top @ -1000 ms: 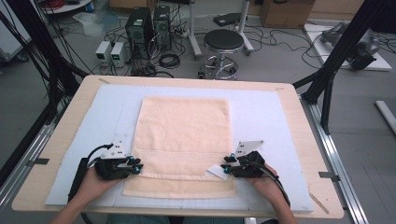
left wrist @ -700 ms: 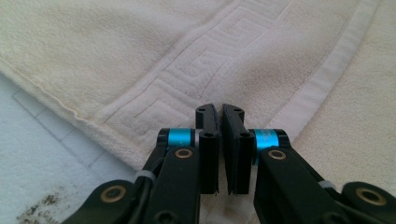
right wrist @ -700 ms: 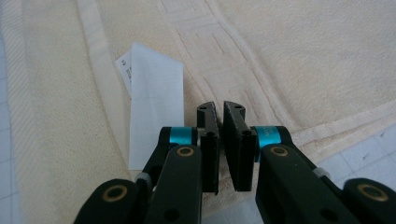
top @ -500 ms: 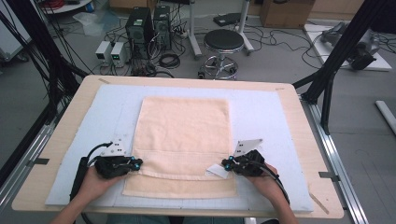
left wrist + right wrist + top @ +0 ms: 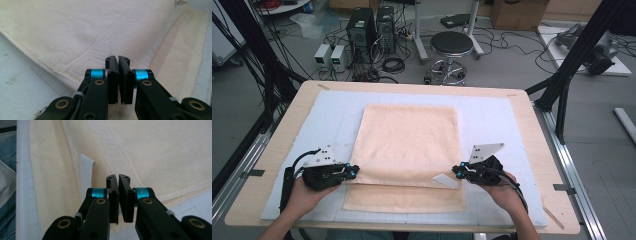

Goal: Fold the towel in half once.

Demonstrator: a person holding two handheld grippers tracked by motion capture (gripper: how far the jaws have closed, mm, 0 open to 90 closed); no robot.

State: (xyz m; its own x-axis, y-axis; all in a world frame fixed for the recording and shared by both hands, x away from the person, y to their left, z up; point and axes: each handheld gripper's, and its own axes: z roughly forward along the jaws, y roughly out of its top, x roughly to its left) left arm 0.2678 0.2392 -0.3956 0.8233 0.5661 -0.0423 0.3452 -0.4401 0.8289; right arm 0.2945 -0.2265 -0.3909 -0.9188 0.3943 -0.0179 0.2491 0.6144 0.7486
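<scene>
Your left hand (image 5: 302, 197) and right hand (image 5: 504, 196) come in at 6 o'clock of the high view, each w/ one claw. The left claw (image 5: 354, 172) is at approx. 8 o'clock of the bench (image 5: 272, 150), on the left side edge of the towel (image 5: 409, 145). In the left gripper view the left claw (image 5: 118, 59) has its jaws pressed together, and the towel fabric goes in between the pads lower down, so it is pinching the upper layer of the towel at its edge. The jaws have just been closing, w/ the towel between them.

The right claw (image 5: 457, 171) is at approx. 4 o'clock of the bench, on the right side edge of the towel. In the right gripper view the right claw (image 5: 118, 179) is also pressed together and pinching the towel edge; these jaws too have just been closing on the fabric. A white label (image 5: 86, 173) stands just beside it, at 10 o'clock from the tips.

The towel is cream colour and lies in the middle of the bench on a pale blue mat (image 5: 492, 120). The lower layer of it shows as a strip at the near edge, twd. you.

Further, past 12 o'clock of the bench, a round stool (image 5: 452, 45) stands on the floor, w/ PC towers (image 5: 372, 25) at 11 o'clock and many cables around.
</scene>
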